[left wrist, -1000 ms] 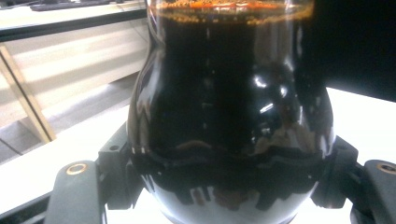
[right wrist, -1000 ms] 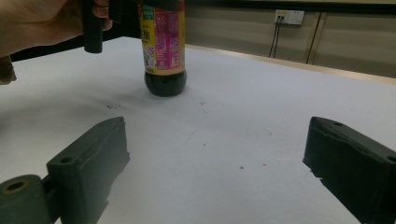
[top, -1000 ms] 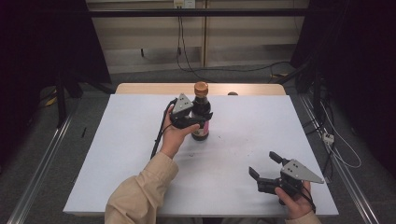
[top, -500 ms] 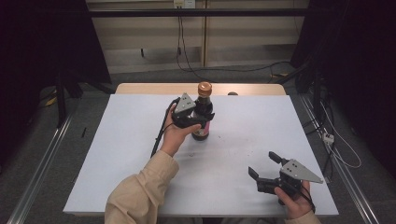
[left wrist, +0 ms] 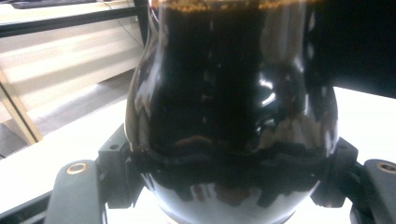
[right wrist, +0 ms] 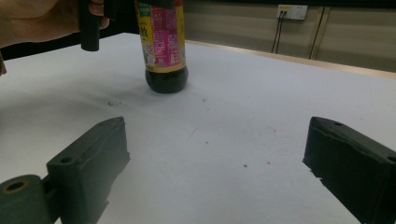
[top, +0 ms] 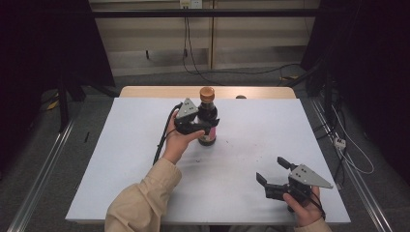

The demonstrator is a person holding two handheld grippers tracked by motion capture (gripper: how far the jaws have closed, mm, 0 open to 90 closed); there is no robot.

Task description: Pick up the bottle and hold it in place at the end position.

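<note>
Left tongs point(top: 202, 126) pinching the dark sauce bottle point(top: 208, 118) upright mid-surface point(top: 121, 159), barely shifted from a second ago: grip looks settled, lift likely next. Right tongs point(top: 273, 173) spread, empty, waiting near the front.

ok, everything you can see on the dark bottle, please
The bottle stands upright on the white table, toward the far middle. It looks like clear glass or plastic holding dark liquid, with a narrow neck, a bulging shoulder and an orange-brown cap. A pink, yellow and green label wraps the lower body; the rounded base rests on the table. The left gripper is shut on it below the shoulder, its black fingers pressed on both sides.
</note>
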